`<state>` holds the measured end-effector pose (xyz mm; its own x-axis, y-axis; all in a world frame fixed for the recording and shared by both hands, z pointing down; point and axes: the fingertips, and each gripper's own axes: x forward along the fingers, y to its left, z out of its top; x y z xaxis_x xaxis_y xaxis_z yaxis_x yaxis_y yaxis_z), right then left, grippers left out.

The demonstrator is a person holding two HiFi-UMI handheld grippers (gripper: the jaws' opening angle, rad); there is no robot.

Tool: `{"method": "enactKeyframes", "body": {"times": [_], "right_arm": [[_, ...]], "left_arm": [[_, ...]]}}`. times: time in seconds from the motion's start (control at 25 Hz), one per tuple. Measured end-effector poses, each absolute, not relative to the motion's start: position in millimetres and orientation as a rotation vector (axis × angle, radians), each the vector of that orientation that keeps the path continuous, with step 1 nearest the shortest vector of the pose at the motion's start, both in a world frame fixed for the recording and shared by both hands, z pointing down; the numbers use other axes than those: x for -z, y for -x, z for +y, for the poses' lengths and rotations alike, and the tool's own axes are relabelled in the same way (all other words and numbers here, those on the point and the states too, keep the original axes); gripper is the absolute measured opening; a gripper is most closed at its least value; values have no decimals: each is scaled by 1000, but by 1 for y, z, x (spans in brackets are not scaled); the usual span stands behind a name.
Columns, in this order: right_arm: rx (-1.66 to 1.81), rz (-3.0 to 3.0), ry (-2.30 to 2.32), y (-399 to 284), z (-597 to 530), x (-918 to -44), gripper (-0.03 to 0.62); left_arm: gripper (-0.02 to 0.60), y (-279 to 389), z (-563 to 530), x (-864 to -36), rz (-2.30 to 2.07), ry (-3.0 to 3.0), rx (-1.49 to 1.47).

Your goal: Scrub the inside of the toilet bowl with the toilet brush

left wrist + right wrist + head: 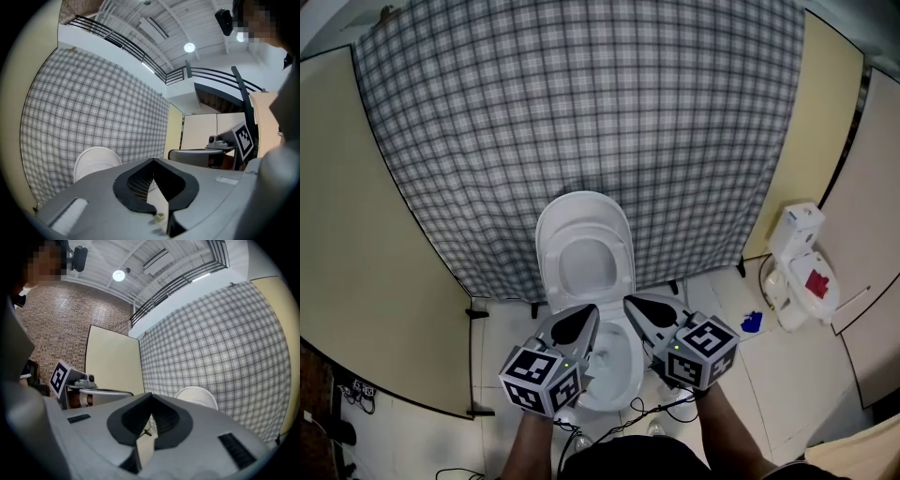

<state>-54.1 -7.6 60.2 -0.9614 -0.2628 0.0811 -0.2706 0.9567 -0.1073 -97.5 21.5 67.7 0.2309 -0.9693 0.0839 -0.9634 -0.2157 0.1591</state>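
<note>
White toilet bowl (614,370) lies below closed, empty fingers of left gripper (589,312) and right gripper (632,304); brushless, they could strike it.

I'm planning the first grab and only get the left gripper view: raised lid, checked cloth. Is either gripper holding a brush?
Observer: No. The right gripper view shows the fingers of the right gripper together, nothing between them.
Operator: Where's the bowl?
Observer: Head view: the open toilet bowl lies below, between the left gripper and the right one.
Operator: Anything beside it?
Observer: A white container with a red patch stands on the floor to the bowl's right; no brush is discernible.
</note>
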Motion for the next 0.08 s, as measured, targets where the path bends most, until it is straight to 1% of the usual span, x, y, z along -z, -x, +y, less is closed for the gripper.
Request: {"method": "enactKeyframes", "body": {"times": [0.08], "right_arm": [[-180,-3039,-439,56,-22,-66,11]], "left_arm": [[-12,100,7,-72,-1831,-2332,44]]}}
